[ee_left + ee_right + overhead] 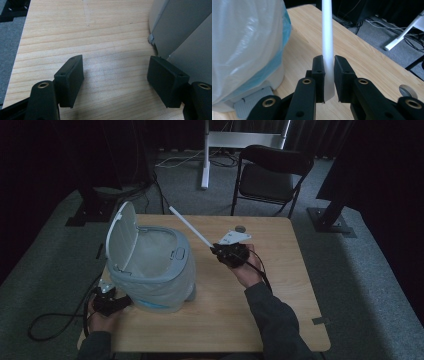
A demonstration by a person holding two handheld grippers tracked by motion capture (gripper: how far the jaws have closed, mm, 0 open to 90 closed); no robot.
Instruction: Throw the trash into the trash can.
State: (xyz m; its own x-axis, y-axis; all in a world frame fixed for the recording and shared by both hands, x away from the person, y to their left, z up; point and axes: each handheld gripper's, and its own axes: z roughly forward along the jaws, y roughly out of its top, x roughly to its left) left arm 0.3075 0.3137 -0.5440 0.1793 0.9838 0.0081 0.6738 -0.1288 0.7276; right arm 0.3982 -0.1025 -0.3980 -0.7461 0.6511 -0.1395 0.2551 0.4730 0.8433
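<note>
High view. Item: pedal bin (150,270), lid (121,236) standing open, clear liner over a blue one, on a wooden table (280,285). The right gripper (218,251) sits to the bin's right and holds a long white strip (192,227), which slants up and away from the jaws toward the bin's open mouth; its far tip is past the rim's far corner, not over the opening. The left gripper (117,302) lies low at the bin's near left base. A folding chair (270,172) stands beyond the table.

Left gripper view. Jaws wide apart, nothing between the pads (70,80); bare tabletop ahead of them, the bin's grey wall (180,32) just beside the right-hand pad. Whether that pad touches the wall cannot be told.

Right gripper view. Jaws narrow, clamped on the strip's (328,42) lower end, which rises straight ahead of them. The bagged bin (244,45) is to the jaws' left, its pedal (253,103) low beside them. A small round disc (408,91) lies on the table to the right.

Handling note, as judged: swing the far tip over the opening first, then tilt it downward, keep the clamp firm near the end, and release once most of the strip is inside the liner. The left gripper could steady the bin.
</note>
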